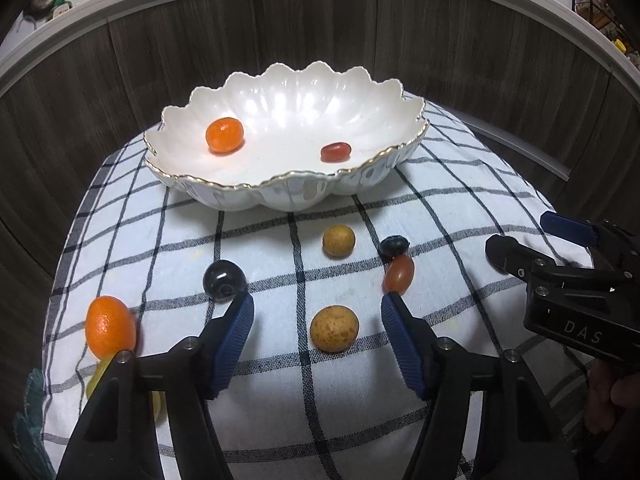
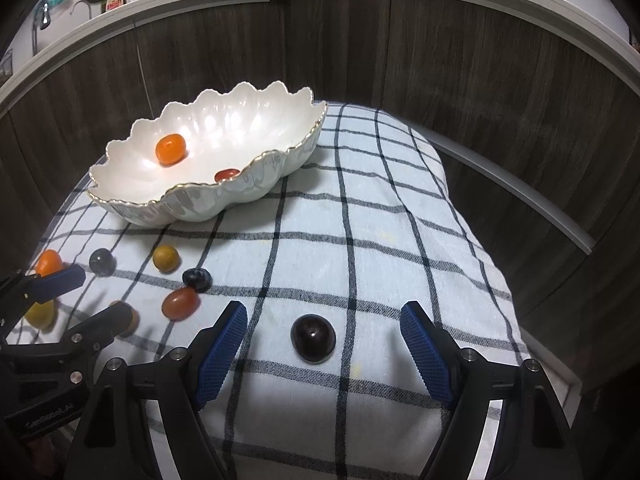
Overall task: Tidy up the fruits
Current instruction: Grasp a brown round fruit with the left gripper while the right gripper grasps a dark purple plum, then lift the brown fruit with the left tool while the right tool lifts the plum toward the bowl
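A white scalloped bowl (image 1: 384,160) holds an orange kumquat (image 1: 224,135) and a red tomato (image 1: 335,152); it also shows in the right wrist view (image 2: 224,200). My left gripper (image 1: 318,308) is open, its fingers either side of a brown speckled fruit (image 1: 334,328). Beyond lie another brown fruit (image 1: 339,241), a dark grape (image 1: 224,280), a blueberry (image 1: 394,245), a red tomato (image 1: 399,275) and an orange kumquat (image 1: 110,327). My right gripper (image 2: 324,316) is open around a dark cherry (image 2: 313,337).
A checked cloth (image 1: 280,392) covers the small table (image 2: 400,240). A yellow fruit (image 2: 40,313) lies at the cloth's left edge. Dark wood panels stand behind the table. The right gripper's body (image 1: 576,292) shows at the right of the left wrist view.
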The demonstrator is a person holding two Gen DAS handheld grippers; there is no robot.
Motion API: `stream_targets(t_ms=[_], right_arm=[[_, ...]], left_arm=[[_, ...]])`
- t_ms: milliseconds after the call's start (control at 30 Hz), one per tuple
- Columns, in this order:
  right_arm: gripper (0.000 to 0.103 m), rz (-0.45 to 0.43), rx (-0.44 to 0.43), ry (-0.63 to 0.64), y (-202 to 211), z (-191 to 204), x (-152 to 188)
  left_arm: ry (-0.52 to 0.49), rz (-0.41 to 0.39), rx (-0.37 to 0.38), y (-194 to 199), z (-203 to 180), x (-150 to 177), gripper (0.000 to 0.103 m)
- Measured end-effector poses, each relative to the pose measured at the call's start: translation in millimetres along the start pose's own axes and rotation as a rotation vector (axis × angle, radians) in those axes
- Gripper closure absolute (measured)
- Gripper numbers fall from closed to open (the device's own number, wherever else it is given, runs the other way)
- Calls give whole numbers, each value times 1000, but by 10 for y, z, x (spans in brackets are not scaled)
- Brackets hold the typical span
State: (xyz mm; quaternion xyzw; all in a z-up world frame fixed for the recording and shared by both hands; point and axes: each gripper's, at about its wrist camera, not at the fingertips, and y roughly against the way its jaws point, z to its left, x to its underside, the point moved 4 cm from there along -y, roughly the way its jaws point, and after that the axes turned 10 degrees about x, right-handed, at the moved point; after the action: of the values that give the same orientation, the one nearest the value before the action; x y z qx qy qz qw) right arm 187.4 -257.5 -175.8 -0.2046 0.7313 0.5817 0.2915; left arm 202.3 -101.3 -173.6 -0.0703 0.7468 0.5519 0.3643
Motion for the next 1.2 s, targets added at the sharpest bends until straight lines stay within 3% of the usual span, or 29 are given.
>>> stream_targets(t_ms=[200,367,633,767,967,1200], right_arm=[[25,16,-6,2,-58,14,47],[42,41,-22,9,-110,40,86],[52,61,-43,11,-150,67,118],[58,66,-42,10,-176,68,134],[74,61,-51,21,-174,89,138],[76,60,-57,21,-161,100,134]], left_arm=[[7,23,4,-75,7,58,45],[11,39,10,-126,12,102,56],[13,44,28,-151,-20,133,65],[8,43,43,-148,-40,130,75],[19,37,39,-136,-16,125,76],[17,31,38,-115,-12,98,76]])
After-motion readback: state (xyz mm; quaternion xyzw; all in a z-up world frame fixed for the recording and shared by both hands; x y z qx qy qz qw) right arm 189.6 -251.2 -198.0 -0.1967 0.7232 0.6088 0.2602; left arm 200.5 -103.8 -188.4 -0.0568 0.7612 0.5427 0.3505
